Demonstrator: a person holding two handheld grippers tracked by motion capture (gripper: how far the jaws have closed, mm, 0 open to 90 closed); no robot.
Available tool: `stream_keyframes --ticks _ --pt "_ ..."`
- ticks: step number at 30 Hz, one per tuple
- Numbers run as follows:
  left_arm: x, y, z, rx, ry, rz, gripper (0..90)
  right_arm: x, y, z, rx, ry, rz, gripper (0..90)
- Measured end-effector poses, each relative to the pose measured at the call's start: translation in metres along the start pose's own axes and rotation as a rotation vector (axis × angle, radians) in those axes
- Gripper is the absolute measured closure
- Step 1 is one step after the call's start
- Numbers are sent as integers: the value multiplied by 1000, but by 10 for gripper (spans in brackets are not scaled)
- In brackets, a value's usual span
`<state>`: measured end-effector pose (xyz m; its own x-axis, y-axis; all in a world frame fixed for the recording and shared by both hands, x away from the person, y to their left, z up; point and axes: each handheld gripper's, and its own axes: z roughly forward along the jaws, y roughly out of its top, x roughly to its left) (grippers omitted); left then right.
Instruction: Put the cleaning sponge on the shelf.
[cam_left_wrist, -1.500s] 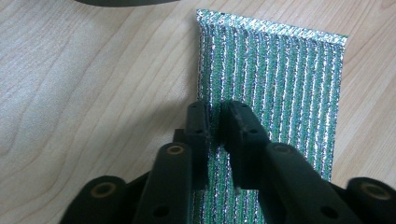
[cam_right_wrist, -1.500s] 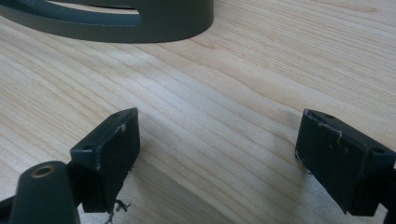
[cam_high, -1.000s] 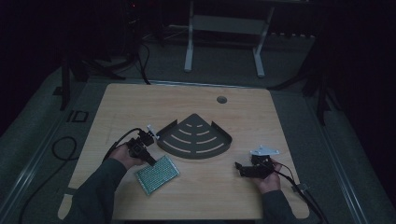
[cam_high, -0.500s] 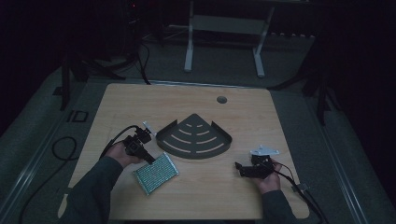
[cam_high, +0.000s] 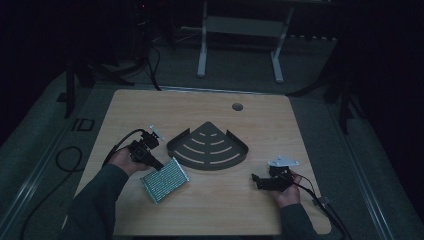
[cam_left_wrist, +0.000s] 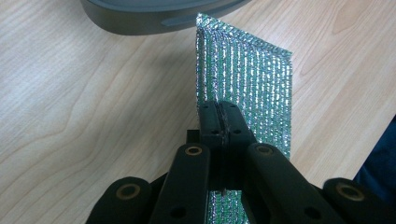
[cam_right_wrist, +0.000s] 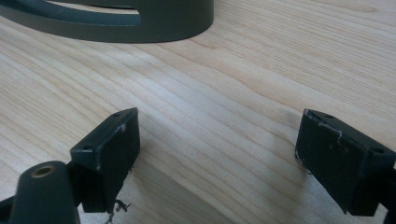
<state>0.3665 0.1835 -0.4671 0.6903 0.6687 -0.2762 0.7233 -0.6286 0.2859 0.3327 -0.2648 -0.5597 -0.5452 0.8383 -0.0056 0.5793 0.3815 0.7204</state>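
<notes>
On the wooden table (cam_high: 280, 125) the left tongs (cam_high: 156, 164) are clamped tight on the near edge of a shiny green metallic mesh pouch (cam_high: 164, 180), which in the high view lies at the table's front left, just in front of the dark grey fan-shaped corner shelf (cam_high: 207, 147) and close to its lower left edge without clearly touching it. In the left gripper view the two black jaws of the left tongs (cam_left_wrist: 219, 122) meet with only the thin sheet pinched between them, and the pouch (cam_left_wrist: 252, 79) stands on edge, turned up from the wood, its far corner close to the curved rim of the shelf (cam_left_wrist: 154, 16). The person's left hand (cam_high: 125, 159) grips the tool body, with the cable looping back toward the table's left edge. The right tongs (cam_high: 256, 181) rest low at the front right of the table, held in the right hand (cam_high: 286, 190), well apart from the pouch and pointing toward the shelf. In the right gripper view their jaws stand wide apart with bare wood between them, and the shelf's slotted rim (cam_right_wrist: 140, 21) lies beyond them.
</notes>
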Motion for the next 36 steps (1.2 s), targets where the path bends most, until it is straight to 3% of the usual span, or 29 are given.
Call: stream_keyframes --ticks 15,36 --pt "-4 12 -26 -32 44 19 900 0 0 0 0 0 1 135" --pt "-5 33 -45 -53 105 17 900 0 0 0 -1 3 -4 135"
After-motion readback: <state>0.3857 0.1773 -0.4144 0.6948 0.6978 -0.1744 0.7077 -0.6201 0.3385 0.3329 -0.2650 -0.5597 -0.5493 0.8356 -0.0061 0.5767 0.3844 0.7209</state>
